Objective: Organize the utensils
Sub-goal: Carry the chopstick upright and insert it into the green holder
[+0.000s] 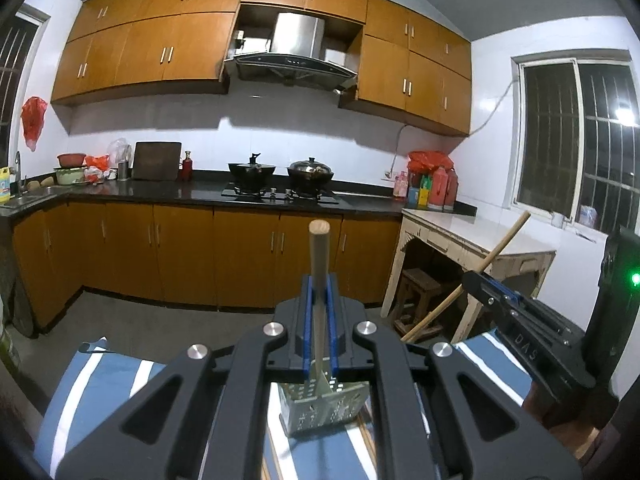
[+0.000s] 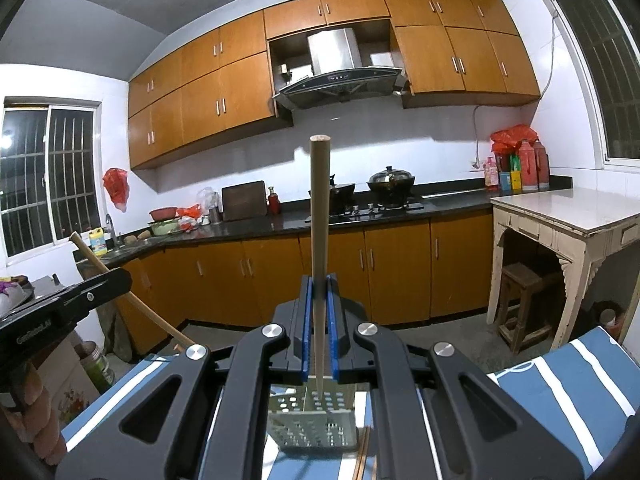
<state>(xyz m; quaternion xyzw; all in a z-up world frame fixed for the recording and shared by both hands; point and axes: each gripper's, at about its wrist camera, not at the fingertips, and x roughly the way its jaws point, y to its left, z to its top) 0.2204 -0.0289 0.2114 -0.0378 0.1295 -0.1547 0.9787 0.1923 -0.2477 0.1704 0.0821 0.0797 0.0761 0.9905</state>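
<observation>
The left gripper (image 1: pixel 319 286) is clamping a round pale wooden chopstick (image 1: pixel 319 256) between its blue-lined jaws, which are pressing tight on the shaft. The stick is running forward along the jaws, with its blunt end projecting beyond the fingertips. Behind and below the jaws, a perforated square metal utensil holder (image 1: pixel 326 406) is standing on a blue-and-white striped cloth (image 1: pixel 100 380).

The right gripper (image 2: pixel 319 286) is likewise squeezing a second light wooden chopstick (image 2: pixel 319 216), whose blunt end is reaching well past the jaw tips. Its thinner end is extending back towards the holder (image 2: pixel 314 420) beneath the jaws. In each view the other gripper is showing to the side, its stick pointing diagonally upward.
</observation>
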